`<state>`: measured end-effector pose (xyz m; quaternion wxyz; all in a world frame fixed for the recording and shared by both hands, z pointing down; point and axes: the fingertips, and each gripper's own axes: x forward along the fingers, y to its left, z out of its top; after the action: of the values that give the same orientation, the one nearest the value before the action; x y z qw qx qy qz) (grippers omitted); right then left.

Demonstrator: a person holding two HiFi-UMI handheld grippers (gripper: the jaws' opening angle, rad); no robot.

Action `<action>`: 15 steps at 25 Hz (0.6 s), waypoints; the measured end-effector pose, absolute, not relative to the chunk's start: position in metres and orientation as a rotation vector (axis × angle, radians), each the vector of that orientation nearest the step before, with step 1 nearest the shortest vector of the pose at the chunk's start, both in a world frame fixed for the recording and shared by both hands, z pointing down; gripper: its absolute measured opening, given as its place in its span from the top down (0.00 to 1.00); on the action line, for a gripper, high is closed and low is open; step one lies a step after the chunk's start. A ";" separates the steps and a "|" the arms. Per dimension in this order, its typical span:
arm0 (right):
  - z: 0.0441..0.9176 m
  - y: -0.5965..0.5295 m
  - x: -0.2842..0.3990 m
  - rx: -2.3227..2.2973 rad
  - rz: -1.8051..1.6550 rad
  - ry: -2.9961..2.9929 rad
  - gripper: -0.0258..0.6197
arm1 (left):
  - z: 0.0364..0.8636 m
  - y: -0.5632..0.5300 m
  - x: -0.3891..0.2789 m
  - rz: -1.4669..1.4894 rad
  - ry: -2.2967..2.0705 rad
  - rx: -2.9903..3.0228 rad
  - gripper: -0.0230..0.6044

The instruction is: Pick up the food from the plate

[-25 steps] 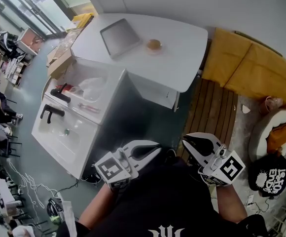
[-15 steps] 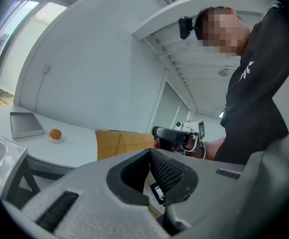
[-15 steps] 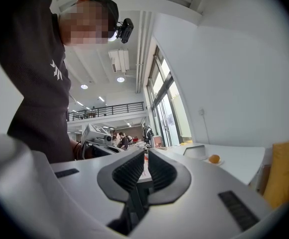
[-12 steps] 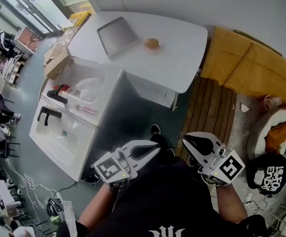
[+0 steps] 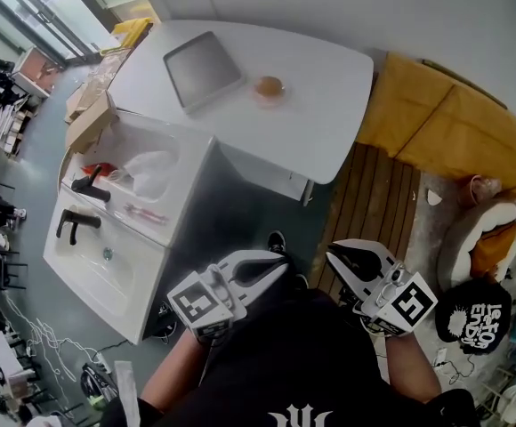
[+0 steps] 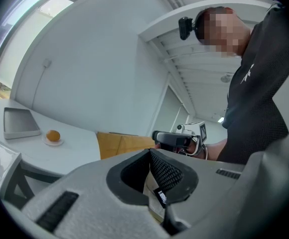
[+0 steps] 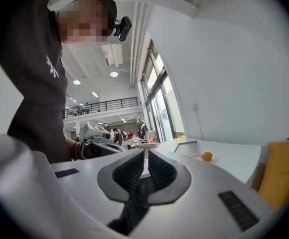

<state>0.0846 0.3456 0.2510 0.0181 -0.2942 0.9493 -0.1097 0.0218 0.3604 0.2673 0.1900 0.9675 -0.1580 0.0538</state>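
An orange round piece of food (image 5: 268,85) lies on a small plate (image 5: 268,95) on the white table (image 5: 329,78), far ahead of me. It also shows small in the left gripper view as the food (image 6: 53,135) and in the right gripper view as the food (image 7: 207,156). My left gripper (image 5: 280,261) and right gripper (image 5: 333,253) are held close to my body, well short of the table. Both point forward with jaws shut and nothing between them. Each gripper's own view shows its jaws closed: left gripper (image 6: 151,153), right gripper (image 7: 145,153).
A grey tray (image 5: 202,67) lies on the table left of the plate. A white sink unit (image 5: 107,238) with black taps stands at the left. Yellow cushions (image 5: 445,123), a slatted wooden floor (image 5: 378,203), a pet bed (image 5: 489,238) and a black bag (image 5: 485,314) are at the right.
I have moved across the room with both grippers. The table and sink have slid left in the head view and a shoe has appeared by the left gripper. Both jaws stay shut.
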 end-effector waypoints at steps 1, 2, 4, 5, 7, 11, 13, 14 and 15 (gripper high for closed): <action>0.251 0.337 0.082 -0.912 -0.347 2.948 0.93 | 0.268 0.353 0.021 0.131 -0.436 2.723 0.95; 0.250 0.329 0.079 -0.908 -0.350 2.946 0.93 | 0.269 0.344 0.019 0.119 -0.430 2.722 0.95; 0.250 0.312 0.075 -0.906 -0.354 2.950 0.93 | 0.270 0.326 0.018 0.117 -0.428 2.714 0.95; 0.250 0.303 0.073 -0.907 -0.355 2.954 0.93 | 0.268 0.316 0.017 0.105 -0.424 2.717 0.95; 0.249 0.283 0.067 -0.908 -0.352 2.956 0.93 | 0.267 0.296 0.013 0.080 -0.417 2.726 0.95; 0.248 0.241 0.052 -0.910 -0.352 2.967 0.93 | 0.268 0.254 -0.001 0.068 -0.430 2.729 0.95; 0.248 0.222 0.042 -0.904 -0.355 2.982 0.93 | 0.272 0.236 -0.010 0.115 -0.440 2.707 0.95; 0.248 0.213 0.037 -0.900 -0.355 2.990 0.93 | 0.273 0.227 -0.014 0.127 -0.441 2.701 0.95; 0.247 0.205 0.032 -0.897 -0.354 2.996 0.93 | 0.274 0.219 -0.018 0.122 -0.437 2.702 0.95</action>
<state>0.0316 0.2047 0.2475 -0.0028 -0.2851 0.9519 -0.1125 -0.0180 0.2195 0.2737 0.1993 0.9664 -0.1564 0.0436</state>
